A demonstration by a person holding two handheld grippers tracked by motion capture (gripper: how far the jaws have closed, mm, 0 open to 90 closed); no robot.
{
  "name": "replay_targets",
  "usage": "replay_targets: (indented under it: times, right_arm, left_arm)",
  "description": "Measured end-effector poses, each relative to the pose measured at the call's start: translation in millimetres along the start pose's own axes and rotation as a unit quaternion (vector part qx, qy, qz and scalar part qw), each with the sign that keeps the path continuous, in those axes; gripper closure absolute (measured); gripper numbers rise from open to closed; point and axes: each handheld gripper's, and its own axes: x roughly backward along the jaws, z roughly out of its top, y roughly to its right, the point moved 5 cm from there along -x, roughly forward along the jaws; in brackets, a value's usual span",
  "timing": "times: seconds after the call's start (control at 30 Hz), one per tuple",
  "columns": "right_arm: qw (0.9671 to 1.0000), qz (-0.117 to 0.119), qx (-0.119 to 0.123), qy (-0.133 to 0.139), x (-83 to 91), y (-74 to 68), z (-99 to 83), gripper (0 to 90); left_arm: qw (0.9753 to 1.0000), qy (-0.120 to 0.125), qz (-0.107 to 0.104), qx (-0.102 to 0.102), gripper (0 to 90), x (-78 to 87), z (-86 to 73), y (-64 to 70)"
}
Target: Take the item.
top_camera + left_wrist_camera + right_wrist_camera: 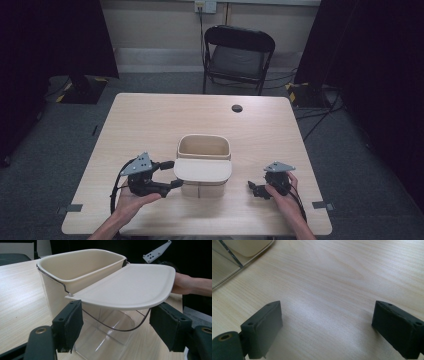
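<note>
A cream bin [204,146] stands at the table's middle front, its flat cream lid [202,170] swung open toward me. In the left gripper view the bin [82,267] has a wire handle and a clear lower part [110,332] under the lid [132,285]. My left gripper [173,174] is open at the lid's left edge, its jaws either side of that edge and apart from it [120,327]. My right gripper [255,189] is open, low over bare table right of the bin [327,327]. The lid's corner [249,247] shows far off there.
The wooden table [150,120] has a round cable hole [237,108] near its far edge. A black folding chair [239,55] stands behind the table. Dark curtains hang at both sides. The person's right hand [185,283] shows beyond the lid.
</note>
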Motion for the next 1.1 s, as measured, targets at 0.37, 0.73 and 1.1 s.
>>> replay_targets:
  times: [0.37, 0.73, 1.1]
  right_arm:
    - [1.0000, -0.001, -0.002, -0.001, -0.7, -0.3, 0.5, 7.9]
    - [1.0000, 0.001, -0.002, -0.001, -1.1, -0.5, 0.8, 7.5]
    - [1.0000, 0.001, -0.002, -0.001, -1.3, -0.4, 0.9, 7.5]
  left_arm:
    - [1.0000, 0.001, 0.000, -0.007, 26.0, -1.6, 4.1, -2.3]
    - [0.9999, 0.010, -0.005, -0.002, 27.4, -0.9, 8.4, -4.2]
    - [1.0000, 0.006, -0.003, -0.006, 27.6, -1.8, 11.2, -6.3]
